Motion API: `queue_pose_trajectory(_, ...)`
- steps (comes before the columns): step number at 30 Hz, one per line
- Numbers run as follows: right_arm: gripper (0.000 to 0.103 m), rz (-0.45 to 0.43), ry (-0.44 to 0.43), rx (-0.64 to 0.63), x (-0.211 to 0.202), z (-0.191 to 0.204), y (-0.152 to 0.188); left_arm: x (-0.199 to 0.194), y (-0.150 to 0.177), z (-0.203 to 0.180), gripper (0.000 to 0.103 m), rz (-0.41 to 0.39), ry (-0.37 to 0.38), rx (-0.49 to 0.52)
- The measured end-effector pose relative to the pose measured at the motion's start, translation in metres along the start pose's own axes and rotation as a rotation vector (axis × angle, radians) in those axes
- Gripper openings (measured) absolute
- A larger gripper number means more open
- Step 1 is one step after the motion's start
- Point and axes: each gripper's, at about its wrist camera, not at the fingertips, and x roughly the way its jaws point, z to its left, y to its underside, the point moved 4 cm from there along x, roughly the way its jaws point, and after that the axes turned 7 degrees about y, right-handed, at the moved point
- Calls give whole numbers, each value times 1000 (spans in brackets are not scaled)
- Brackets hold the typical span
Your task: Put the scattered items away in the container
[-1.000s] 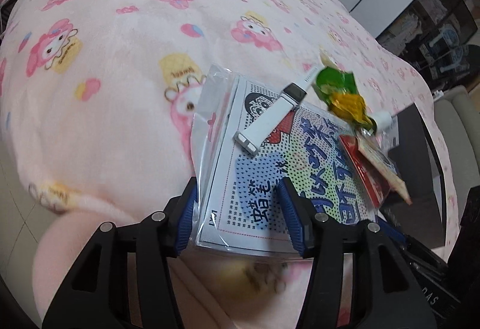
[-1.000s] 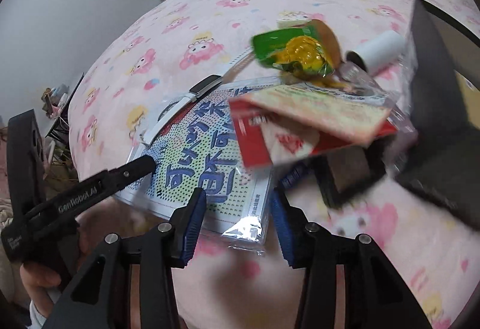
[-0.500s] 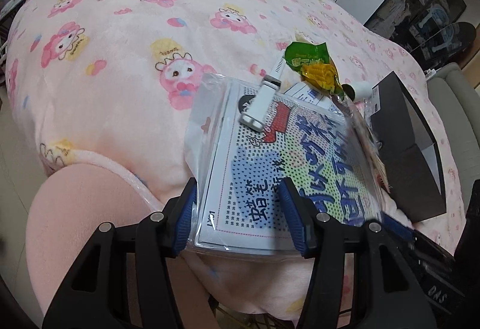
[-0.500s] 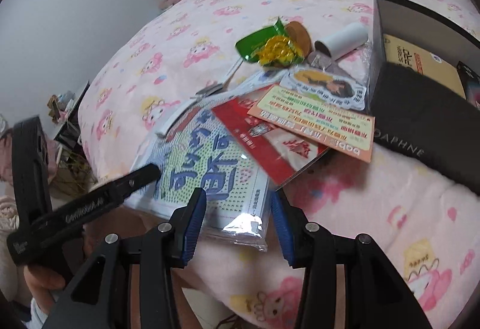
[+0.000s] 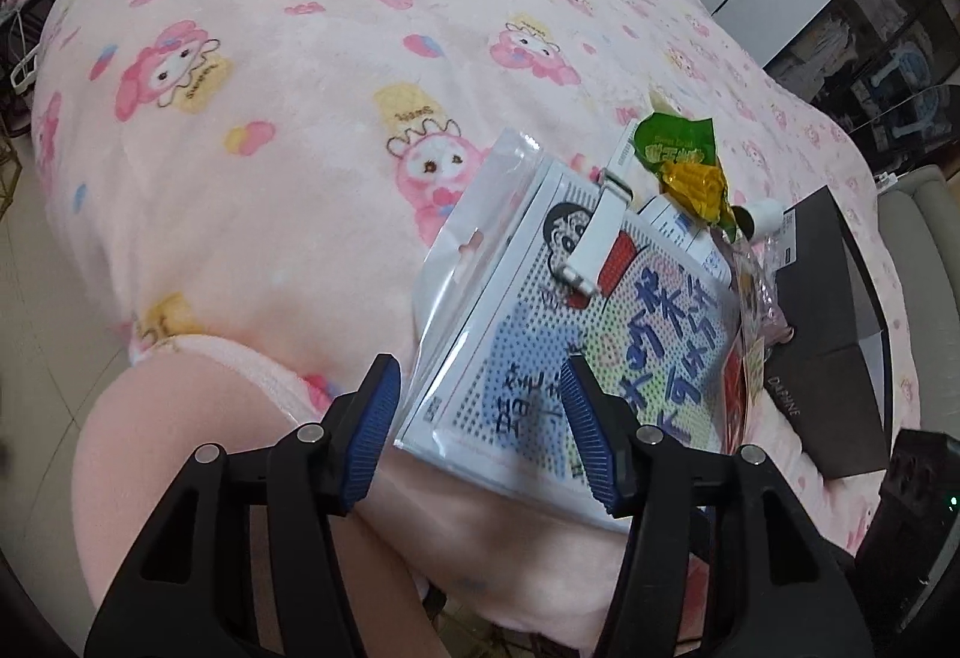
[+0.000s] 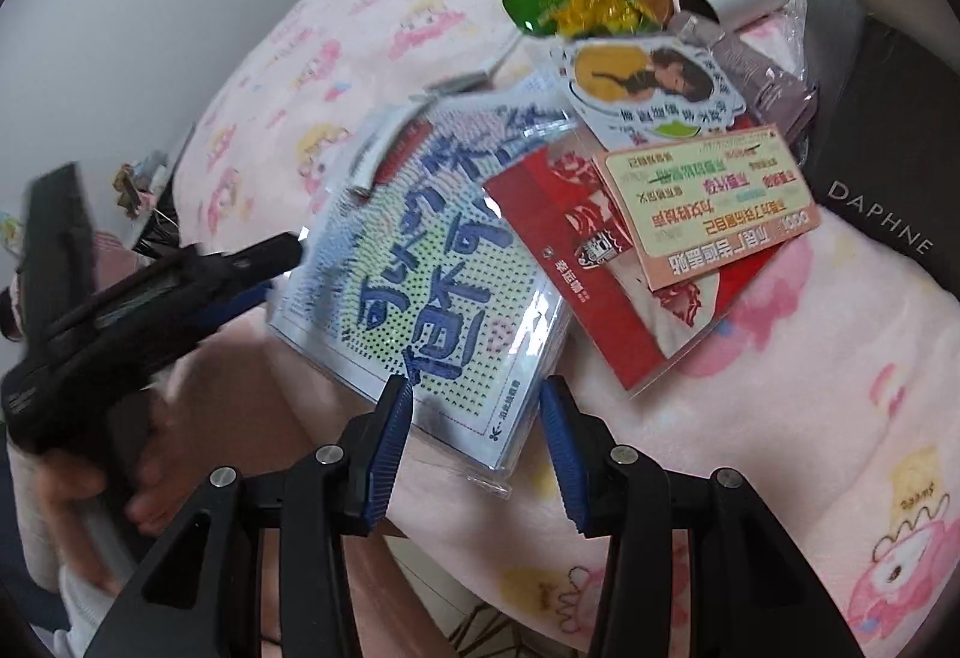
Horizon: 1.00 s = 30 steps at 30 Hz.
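Two tongs hover spread and empty-handed over the near corners of a bagged bead kit on the pink bed: left tongs, right tongs. Cards, a green snack packet and a white tube lie beside the black box.

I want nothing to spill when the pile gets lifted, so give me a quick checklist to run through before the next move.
1. Left gripper straddles the bead kit packet, pads not pressing: ok.
2. Right gripper around the packet's near corner, open: ok.
3. Loose white strap on the packet could slide: not ok.
4. Red envelope and coupon card overlap the packet: not ok.
5. Black box beside the pile; room inside: cannot tell.
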Motion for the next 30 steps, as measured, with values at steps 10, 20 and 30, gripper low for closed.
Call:
queue_pose_trajectory(10,41,16,49,-12,9,7,0,8,35,-2,47,124,104,-21)
queue_pose_trajectory(20,41,0,-13,-145,8,60,-5,13,-16,19,39,-41,51,-32)
queue_pose_trajectory(30,41,-119,125,-139,-13,33,-68,18,-3,21,39,-5,128,-14)
